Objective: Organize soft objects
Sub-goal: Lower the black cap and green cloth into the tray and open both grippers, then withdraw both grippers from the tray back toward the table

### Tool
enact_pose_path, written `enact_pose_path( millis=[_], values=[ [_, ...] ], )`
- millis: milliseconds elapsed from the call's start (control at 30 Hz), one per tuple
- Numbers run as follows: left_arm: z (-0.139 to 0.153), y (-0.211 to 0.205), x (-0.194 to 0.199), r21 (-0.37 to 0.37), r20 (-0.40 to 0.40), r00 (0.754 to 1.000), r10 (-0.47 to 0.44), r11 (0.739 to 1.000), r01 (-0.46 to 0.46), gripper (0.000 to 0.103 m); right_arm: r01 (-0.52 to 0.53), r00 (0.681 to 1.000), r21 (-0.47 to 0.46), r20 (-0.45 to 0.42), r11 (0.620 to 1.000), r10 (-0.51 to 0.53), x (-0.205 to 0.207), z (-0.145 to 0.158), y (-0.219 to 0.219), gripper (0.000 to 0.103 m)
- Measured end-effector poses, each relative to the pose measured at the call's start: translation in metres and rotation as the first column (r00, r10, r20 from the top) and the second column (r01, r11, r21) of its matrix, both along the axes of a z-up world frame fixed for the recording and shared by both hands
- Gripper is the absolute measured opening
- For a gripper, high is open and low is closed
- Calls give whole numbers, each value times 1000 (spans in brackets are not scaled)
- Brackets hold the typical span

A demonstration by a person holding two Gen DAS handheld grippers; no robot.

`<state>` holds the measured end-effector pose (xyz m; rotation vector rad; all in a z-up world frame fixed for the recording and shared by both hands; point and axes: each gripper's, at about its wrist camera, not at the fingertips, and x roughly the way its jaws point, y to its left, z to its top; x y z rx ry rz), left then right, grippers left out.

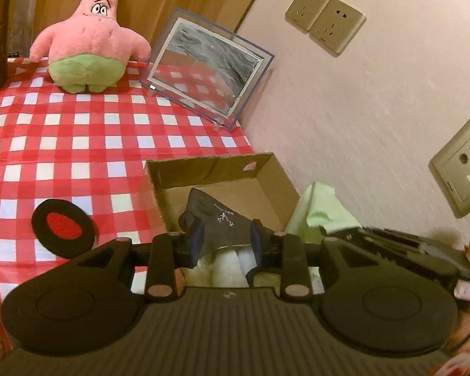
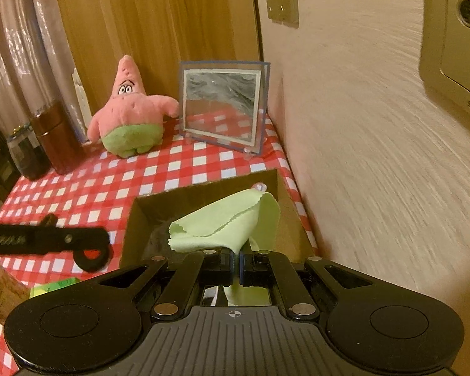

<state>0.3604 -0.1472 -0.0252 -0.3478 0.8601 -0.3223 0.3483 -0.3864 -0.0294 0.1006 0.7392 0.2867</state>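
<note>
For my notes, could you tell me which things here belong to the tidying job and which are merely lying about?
Job: dark sock, green cloth, cardboard box, left gripper, right gripper.
Lying about: pink plush, picture frame, brown jar.

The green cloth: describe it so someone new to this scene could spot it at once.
On the red checked tablecloth, find the open cardboard box by the wall. The green cloth hangs over it, pinched in the right claw. It is pale, thin and zigzag-edged, unlike the dark sock.
</note>
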Motion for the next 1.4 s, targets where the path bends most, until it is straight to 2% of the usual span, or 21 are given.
enact_pose_path(
  millis=[267,333,367,400,433,733,900,1067,1233,1400],
  values=[
    [11,8,-19,1,25,1000,6,1000,-6,30,-31,1000,-20,-6,999,31,16,-1,10,5],
    [13,9,-23,1,29,1000,3,1000,-3,30,-29,1000,-16,1,999,29,15,-1,11,18],
    [14,10,-25,5,32,999,3,1000,-3,30,-31,1000,-11,4,999,31,16,-1,11,39],
    [16,10,-27,11,39,999,3,1000,-3,30,-28,1000,-5,12,1000,28,14,-1,11,56],
    [17,10,-30,18,43,999,4,1000,-4,30,-24,999,-2,21,1000,24,12,0,11,57],
    [24,18,-54,52,56,998,14,999,-17,33,-15,1000,-20,27,1000,16,-33,11,15,57],
    [35,22,-77,80,81,996,28,996,-35,46,-14,1000,-29,14,999,14,-74,20,24,57],
    [51,26,-109,137,123,991,42,989,-59,68,-9,1000,-39,2,999,9,-111,34,35,57],
    [69,36,-143,167,148,988,38,984,-63,79,-27,1000,-45,-4,999,27,-147,47,50,57],
    [83,53,-178,188,174,983,55,978,-88,80,-54,999,-41,1,998,54,-178,58,65,61]
  ],
)
